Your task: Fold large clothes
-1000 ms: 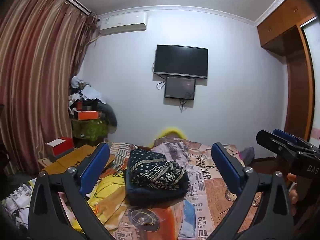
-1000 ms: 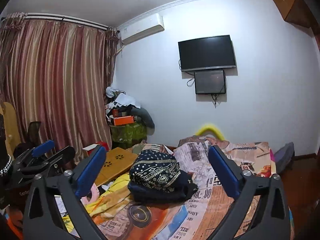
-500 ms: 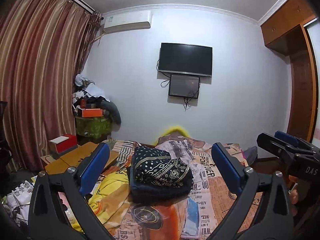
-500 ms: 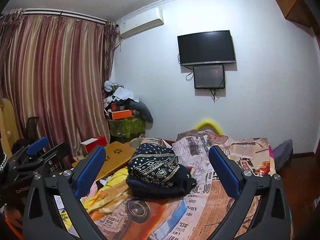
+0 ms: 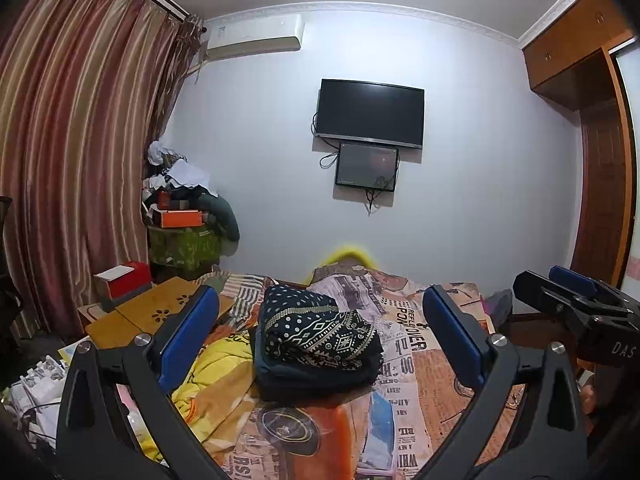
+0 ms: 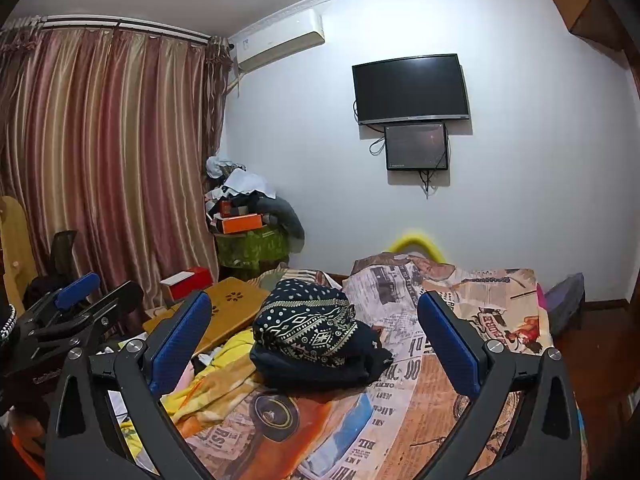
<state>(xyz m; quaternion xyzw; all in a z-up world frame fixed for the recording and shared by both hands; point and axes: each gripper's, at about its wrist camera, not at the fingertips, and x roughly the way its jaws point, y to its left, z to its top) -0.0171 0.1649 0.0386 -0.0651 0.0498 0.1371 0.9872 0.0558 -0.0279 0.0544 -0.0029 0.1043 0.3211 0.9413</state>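
A folded dark navy garment with a white patterned band (image 5: 316, 340) lies in a neat stack on the bed (image 5: 404, 364); it also shows in the right wrist view (image 6: 312, 334). My left gripper (image 5: 320, 336) is open and empty, held above the near end of the bed, short of the stack. My right gripper (image 6: 316, 332) is open and empty too, at a similar distance. Each gripper shows in the other's view: the right one (image 5: 576, 308) at the right edge, the left one (image 6: 76, 312) at the left edge.
A yellow cloth (image 5: 216, 376) lies crumpled left of the stack on the newspaper-print bedcover. A wooden lap desk (image 5: 156, 312) and a red box (image 5: 124, 280) stand at the left. A cluttered pile (image 5: 184, 208) fills the far corner. A wardrobe (image 5: 600, 152) stands at the right.
Both grippers have drawn back and tilted up slightly, so the wall and TV sit lower in view. The folded garment has not moved. Both stay open.
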